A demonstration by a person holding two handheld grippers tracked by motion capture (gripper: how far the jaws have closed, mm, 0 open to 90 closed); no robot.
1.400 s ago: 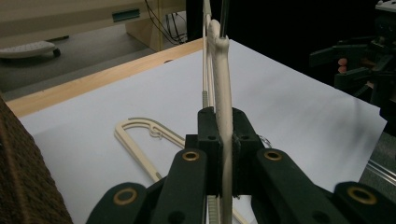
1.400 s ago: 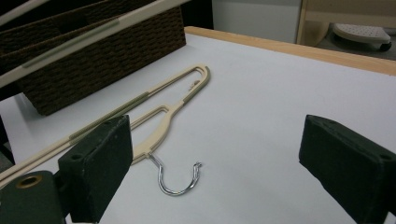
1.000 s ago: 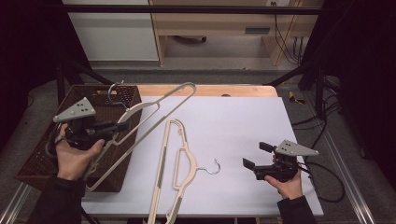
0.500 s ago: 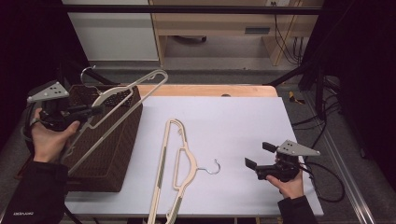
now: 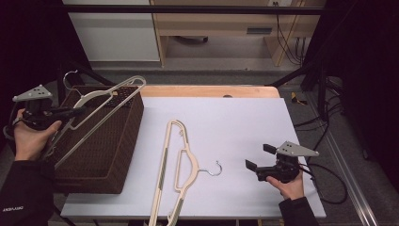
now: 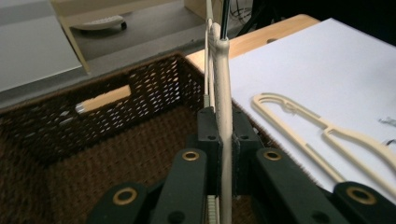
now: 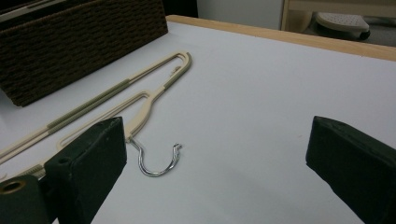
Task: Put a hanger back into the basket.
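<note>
The left tongs (image 5: 70, 112), clenched on a cream hanger (image 5: 101, 96), have carried it leftward until it hangs over the wicker basket (image 5: 113, 155), so the drop looks near. The right tongs (image 5: 259, 157) rest released on the tabletop (image 5: 244, 117) beside the second hanger (image 5: 181, 165).

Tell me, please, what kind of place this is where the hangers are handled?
Probably a lab or workshop set up for recording, not a home. A white table stands inside a dark metal frame, cables trail across the floor, and a hand-held gripper holds a beige hanger over a wicker basket.
</note>
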